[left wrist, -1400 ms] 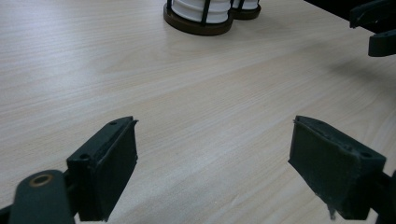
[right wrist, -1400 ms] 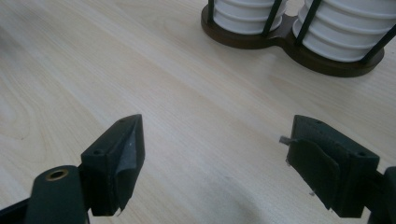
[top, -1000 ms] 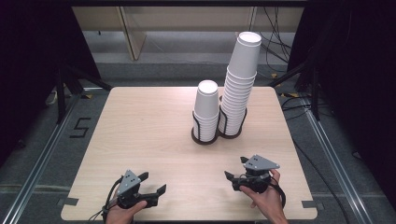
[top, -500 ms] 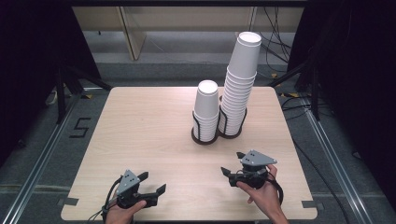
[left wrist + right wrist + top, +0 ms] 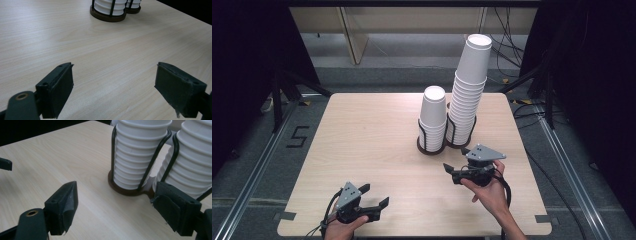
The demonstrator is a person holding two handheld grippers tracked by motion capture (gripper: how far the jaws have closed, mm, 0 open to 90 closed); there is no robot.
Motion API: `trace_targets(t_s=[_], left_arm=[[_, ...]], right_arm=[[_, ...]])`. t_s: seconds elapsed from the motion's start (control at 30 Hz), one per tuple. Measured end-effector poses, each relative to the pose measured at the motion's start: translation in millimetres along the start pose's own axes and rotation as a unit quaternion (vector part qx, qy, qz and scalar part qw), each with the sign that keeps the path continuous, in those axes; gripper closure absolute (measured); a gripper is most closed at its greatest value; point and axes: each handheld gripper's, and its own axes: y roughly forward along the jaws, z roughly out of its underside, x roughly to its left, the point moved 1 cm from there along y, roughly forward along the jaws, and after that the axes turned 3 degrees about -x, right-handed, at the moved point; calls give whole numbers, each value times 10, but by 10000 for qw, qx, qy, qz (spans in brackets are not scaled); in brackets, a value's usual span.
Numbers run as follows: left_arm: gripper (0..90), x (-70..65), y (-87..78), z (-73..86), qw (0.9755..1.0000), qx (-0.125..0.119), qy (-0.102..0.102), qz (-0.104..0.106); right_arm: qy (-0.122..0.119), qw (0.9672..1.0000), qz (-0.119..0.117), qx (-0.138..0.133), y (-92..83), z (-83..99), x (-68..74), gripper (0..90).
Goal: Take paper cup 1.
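Two stacks of white paper cups stand in a black wire holder (image 5: 432,148) at the table's far middle: a short stack (image 5: 433,117) and, to its right, a tall stack (image 5: 469,95). My right gripper (image 5: 455,158) hovers just in front of the holder, open and empty. Its own view has the short stack (image 5: 136,152) and the tall stack (image 5: 192,157) close ahead of the gripper (image 5: 116,186). My left gripper (image 5: 374,195) rests near the front edge, open with nothing between its jaws. From it (image 5: 113,66) the holder's base (image 5: 107,17) lies far off.
The light wooden table (image 5: 362,140) has bare room to the left and front of the holder. Dark stands and cables flank the table on both sides, and a grey floor with rails surrounds it.
My right gripper has lifted off the table and moved forward and left toward the cup holder. The left gripper has stayed where it was.
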Motion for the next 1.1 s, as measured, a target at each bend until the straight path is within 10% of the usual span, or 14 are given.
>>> trace_targets(t_s=[1.1], left_arm=[[146,13,-10,5,9999,67,-21,-84]], right_arm=[[144,9991,48,-390,264,-597,-61,209]])
